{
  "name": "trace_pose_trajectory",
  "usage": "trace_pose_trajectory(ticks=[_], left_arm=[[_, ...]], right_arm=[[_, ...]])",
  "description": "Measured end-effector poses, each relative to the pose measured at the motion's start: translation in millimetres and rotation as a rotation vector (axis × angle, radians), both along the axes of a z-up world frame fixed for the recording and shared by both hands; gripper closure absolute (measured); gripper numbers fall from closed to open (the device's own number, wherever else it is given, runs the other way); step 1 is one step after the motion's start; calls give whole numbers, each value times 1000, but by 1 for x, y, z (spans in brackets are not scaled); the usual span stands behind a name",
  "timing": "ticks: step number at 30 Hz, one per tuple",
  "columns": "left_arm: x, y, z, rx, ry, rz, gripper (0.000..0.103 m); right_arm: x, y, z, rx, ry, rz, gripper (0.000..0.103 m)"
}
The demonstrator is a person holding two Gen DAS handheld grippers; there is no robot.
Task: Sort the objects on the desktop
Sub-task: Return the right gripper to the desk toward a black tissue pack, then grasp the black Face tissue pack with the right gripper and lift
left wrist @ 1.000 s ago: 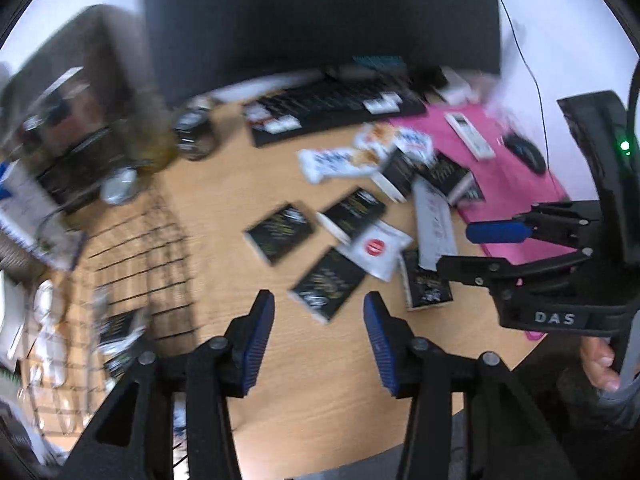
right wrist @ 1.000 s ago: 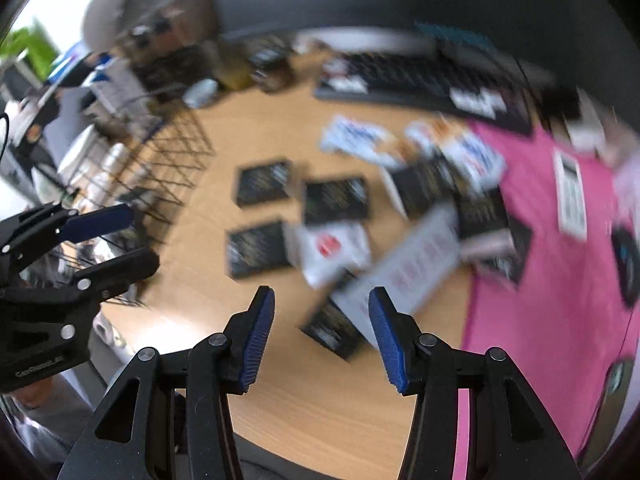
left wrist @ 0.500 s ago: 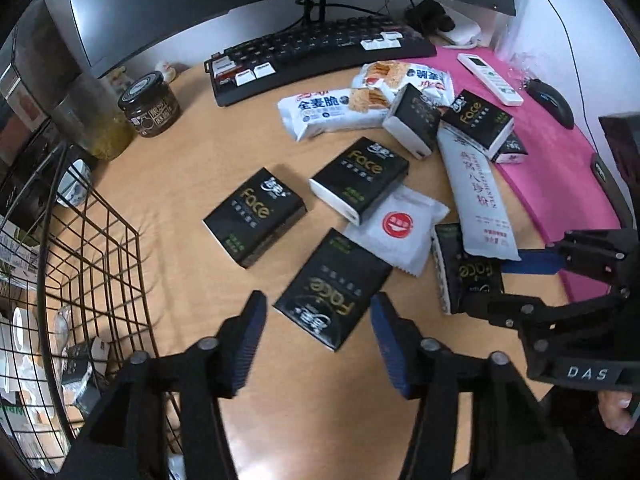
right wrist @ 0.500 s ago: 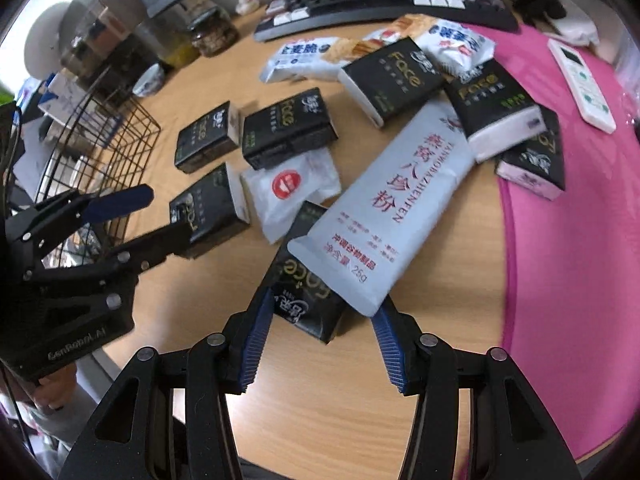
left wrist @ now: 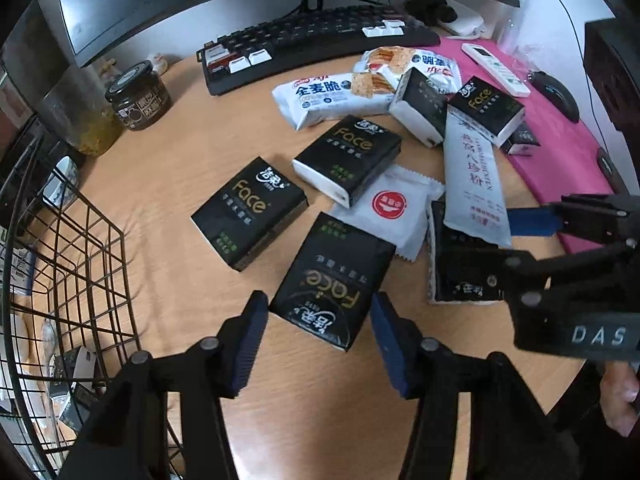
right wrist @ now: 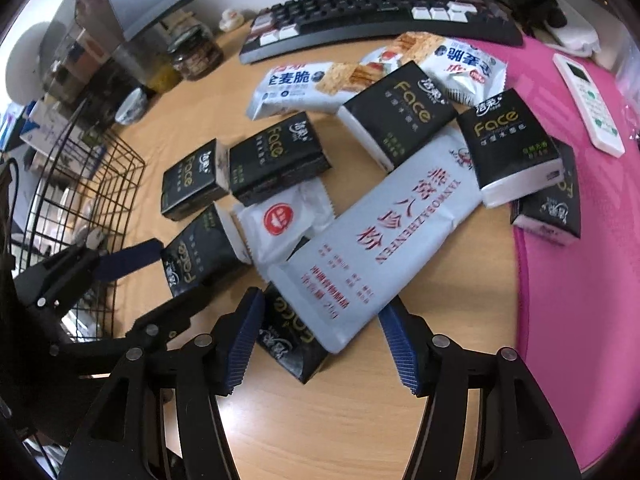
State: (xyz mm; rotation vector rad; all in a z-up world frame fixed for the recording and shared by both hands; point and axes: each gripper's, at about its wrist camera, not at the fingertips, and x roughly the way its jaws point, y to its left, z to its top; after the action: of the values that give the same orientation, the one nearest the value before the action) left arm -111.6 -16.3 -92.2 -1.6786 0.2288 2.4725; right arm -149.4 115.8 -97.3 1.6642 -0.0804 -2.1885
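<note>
Several black "Face" tissue packs and white snack sachets lie scattered on the wooden desk [left wrist: 168, 184]. My left gripper [left wrist: 320, 340] points steeply down. Its jaws are closing around the near end of one black pack [left wrist: 332, 280], and the pads are still slightly clear of it. My right gripper [right wrist: 322, 344] straddles another black pack [right wrist: 288, 336] and the end of a long white sachet [right wrist: 380, 240] lying over it. Its jaws are opening and the pads touch neither. Each gripper shows in the other's view: the right gripper [left wrist: 516, 244] and the left gripper [right wrist: 184, 272].
A black wire basket [left wrist: 80, 260] holding a few items stands at the desk's left. Behind the packs are a keyboard [left wrist: 312, 40], a dark jar [left wrist: 138, 96] and a monitor. A pink mat [right wrist: 580, 280] on the right carries a white remote [right wrist: 588, 100] and a mouse [left wrist: 556, 96].
Both grippers have come down closer to the desk. A black pack now sits between the left fingers. The right jaws have widened a little over the pack and sachet.
</note>
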Motion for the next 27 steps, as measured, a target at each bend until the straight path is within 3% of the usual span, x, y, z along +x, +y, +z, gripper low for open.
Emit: trace_pose_trajectory(ticks=[7,12,19,27], left_arm=[[13,8,3,8,-54,3,46],[19,5,11,-33,-10,26,40],[25,-8,10,-23,-23,62,40],[27,-17,13,-7,-16,84,40]], right_arm=[[-2,20,3,19,-1,-30,43],[4,10,8,6,2,-3,43],[-9,-9,2,38,-11,-34,43],[-4,-30,1,148,51,18,43]])
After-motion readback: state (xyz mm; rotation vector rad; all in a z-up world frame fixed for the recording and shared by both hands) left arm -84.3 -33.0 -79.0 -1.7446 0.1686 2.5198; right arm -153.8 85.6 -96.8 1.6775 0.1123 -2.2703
